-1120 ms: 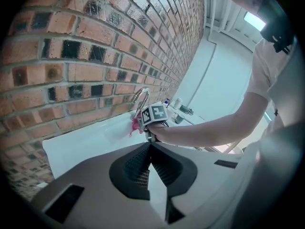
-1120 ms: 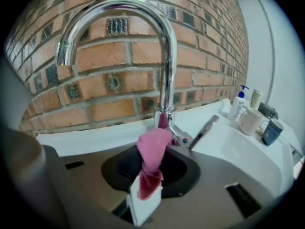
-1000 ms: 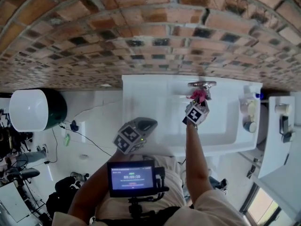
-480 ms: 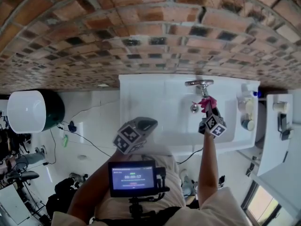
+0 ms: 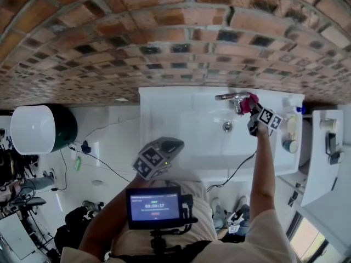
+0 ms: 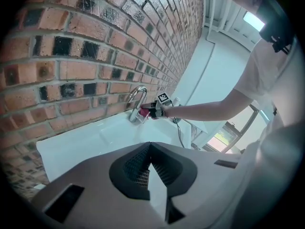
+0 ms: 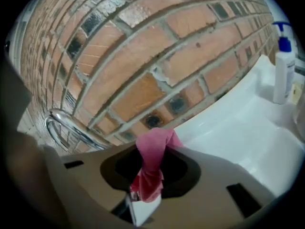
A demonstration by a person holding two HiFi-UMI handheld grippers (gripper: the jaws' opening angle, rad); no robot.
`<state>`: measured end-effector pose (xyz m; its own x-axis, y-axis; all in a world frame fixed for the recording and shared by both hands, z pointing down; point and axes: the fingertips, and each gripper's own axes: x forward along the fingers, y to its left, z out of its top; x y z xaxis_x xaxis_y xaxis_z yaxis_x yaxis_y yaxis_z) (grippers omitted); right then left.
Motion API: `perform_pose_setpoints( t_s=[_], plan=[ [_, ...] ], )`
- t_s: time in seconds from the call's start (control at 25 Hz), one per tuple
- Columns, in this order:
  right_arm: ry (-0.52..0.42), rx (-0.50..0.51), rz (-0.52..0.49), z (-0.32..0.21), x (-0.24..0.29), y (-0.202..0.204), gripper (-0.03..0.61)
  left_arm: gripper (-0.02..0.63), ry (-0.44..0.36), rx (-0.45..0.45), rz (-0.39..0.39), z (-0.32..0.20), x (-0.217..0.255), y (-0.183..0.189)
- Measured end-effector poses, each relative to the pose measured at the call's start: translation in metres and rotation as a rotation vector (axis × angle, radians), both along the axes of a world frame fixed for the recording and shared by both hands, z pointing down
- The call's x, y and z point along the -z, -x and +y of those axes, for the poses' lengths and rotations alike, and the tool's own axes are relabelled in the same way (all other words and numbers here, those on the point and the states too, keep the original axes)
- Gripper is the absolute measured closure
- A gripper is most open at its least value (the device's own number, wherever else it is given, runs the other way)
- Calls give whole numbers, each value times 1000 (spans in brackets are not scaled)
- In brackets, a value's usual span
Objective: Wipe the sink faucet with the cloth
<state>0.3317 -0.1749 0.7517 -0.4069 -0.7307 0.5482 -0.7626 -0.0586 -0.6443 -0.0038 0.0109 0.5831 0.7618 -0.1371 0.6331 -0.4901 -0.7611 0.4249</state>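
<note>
A chrome faucet [image 5: 230,97] stands at the back of the white sink [image 5: 181,147], against the brick wall. My right gripper [image 5: 255,110] is shut on a pink cloth [image 5: 252,100], which is pressed against the faucet's right side near its base. In the right gripper view the cloth [image 7: 153,151] sticks up from the shut jaws [image 7: 151,175], with the faucet's curved spout [image 7: 71,125] to the left. The left gripper view shows faucet [image 6: 137,97], cloth [image 6: 144,112] and right gripper [image 6: 155,109] from afar. My left gripper [image 5: 157,154] hangs shut and empty near my body, in front of the sink.
A soap pump bottle [image 7: 284,70] and a cup [image 5: 290,146] stand on the sink's right rim. A white shelf unit [image 5: 323,147] is further right. The brick wall [image 5: 164,37] rises just behind the faucet. A white and green round container [image 5: 38,127] sits far left.
My right gripper with the cloth moved from the faucet's spout, down over the basin, then up and right to the faucet's right side. The left gripper stayed put.
</note>
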Motion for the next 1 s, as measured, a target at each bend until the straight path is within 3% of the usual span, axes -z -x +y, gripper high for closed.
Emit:
perform_pose_setpoints(
  t_s=[0.2, 0.28, 0.44, 0.6, 0.72, 0.84, 1.0],
  plan=[
    [60, 38, 62, -18, -28, 11, 466, 621, 4, 22, 1, -3, -1, 3],
    [61, 58, 4, -23, -33, 18, 467, 621, 7, 30, 1, -3, -3, 4],
    [-36, 73, -176, -36, -11, 23, 472, 620, 14, 41, 9, -2, -5, 4],
    [-139, 118, -442, -40, 17, 45, 472, 621, 13, 52, 3, -3, -4, 7],
    [-150, 61, -510, -29, 26, 24, 474, 621, 16, 57, 1, -3, -4, 9],
    [-217, 80, -566, -24, 51, 23, 476, 621, 17, 58, -3, -3, -5, 12],
    [-287, 130, -511, -17, 88, 33, 476, 621, 18, 47, 2, -1, -5, 8]
  ],
)
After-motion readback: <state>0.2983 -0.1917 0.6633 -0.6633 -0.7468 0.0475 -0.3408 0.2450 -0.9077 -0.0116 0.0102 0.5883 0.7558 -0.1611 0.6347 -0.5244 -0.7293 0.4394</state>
